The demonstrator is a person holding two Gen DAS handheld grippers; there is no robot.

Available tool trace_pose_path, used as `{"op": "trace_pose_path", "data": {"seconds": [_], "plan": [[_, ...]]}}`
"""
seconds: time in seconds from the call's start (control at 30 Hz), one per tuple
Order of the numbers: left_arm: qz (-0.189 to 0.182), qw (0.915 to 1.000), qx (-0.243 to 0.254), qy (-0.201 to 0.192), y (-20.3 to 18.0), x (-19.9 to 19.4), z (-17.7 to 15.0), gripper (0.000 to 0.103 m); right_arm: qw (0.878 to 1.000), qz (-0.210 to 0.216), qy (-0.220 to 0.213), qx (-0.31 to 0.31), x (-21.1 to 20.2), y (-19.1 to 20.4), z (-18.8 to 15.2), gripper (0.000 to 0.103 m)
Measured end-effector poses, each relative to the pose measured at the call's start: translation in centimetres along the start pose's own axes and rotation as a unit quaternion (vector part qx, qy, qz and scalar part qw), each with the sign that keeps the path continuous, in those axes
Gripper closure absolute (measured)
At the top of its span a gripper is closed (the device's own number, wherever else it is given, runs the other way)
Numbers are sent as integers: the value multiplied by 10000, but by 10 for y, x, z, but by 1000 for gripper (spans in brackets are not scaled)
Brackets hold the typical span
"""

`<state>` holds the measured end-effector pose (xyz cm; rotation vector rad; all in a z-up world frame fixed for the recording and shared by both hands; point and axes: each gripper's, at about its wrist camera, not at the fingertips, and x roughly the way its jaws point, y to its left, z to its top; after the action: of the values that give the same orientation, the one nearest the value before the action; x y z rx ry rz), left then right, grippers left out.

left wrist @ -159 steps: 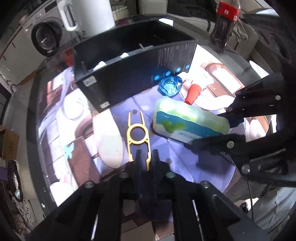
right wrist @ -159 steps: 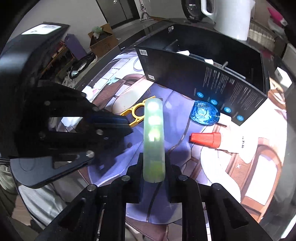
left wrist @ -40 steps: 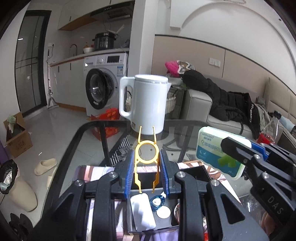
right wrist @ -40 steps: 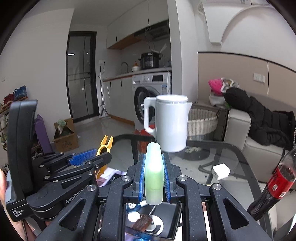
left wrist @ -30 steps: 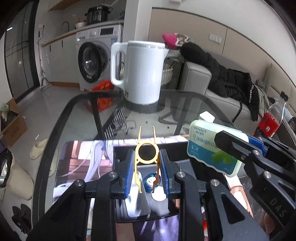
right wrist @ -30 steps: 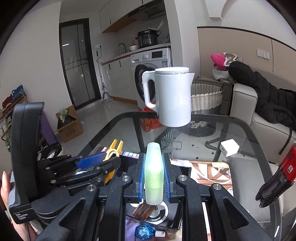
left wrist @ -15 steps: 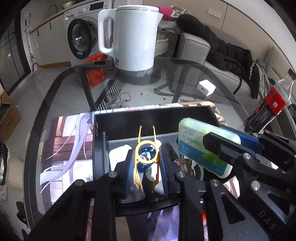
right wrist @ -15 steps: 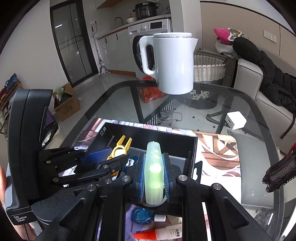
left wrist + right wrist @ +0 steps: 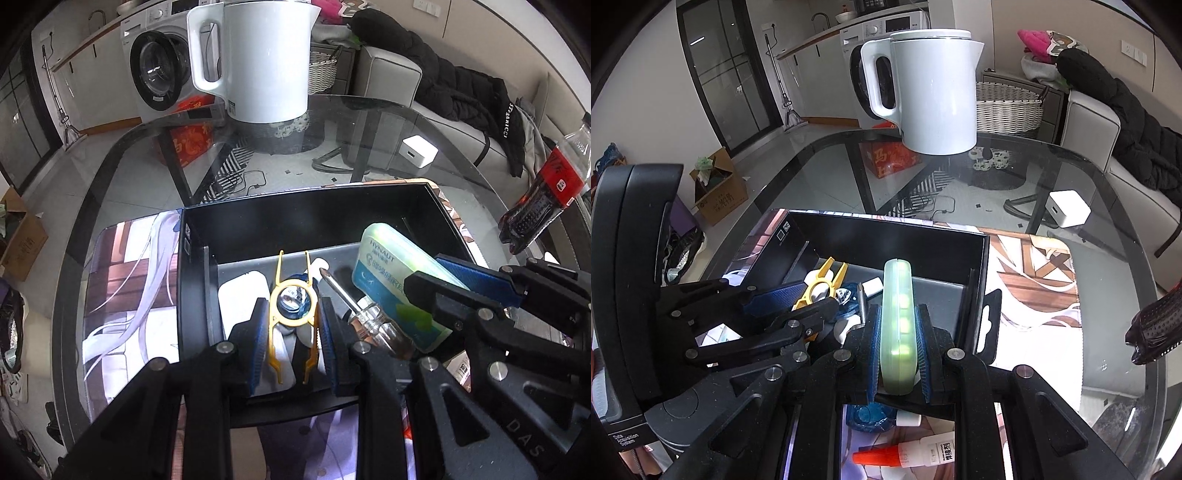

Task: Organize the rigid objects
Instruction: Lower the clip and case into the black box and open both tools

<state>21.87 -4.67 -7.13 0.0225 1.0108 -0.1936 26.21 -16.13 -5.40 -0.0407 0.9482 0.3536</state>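
A yellow clip (image 9: 293, 314), a pale green case (image 9: 897, 325), a black box (image 9: 314, 221), a white kettle (image 9: 266, 59).

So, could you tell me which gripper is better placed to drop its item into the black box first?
Left, probably: the left gripper holds the yellow clip low inside the black box, while the right gripper's green case sits nearer the front wall.

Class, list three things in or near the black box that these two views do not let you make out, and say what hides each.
- Screwdriver handle: left view, behind the green case.
- White item on the box floor: left view, left tool covers it.
- Glue bottle label: right view, too small.
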Motion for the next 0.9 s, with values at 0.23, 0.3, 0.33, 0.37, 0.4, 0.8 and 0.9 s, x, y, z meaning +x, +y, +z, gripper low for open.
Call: {"op": "trace_pose_path", "data": {"seconds": [0.23,0.3,0.33,0.37,0.4,0.8,0.9], "plan": [[-1,9999,-47,-89,3,-2,0,66,10000,8,-8,45,-2,-1,-1,86],[-24,9999,-64,-145,4,-5,-1,58,10000,28,-37,60,-5,-2,-2,86],[-34,9998,-65,-169,4,-6,-1,56,10000,31,-59,62,-7,-2,-2,86],[-33,9998,-57,-199,4,-8,-2,55,9999,25,-86,48,-8,-3,-2,85],[-42,9997,-33,-228,4,-10,-2,55,9999,25,-119,29,-11,-2,-3,83],[-171,9985,296,-430,-9,-41,-14,53,9993,234,-298,41,-47,-13,-15,83],[-194,9976,460,-473,-17,-50,-20,53,9992,219,-316,78,-56,-19,-21,82]]}}
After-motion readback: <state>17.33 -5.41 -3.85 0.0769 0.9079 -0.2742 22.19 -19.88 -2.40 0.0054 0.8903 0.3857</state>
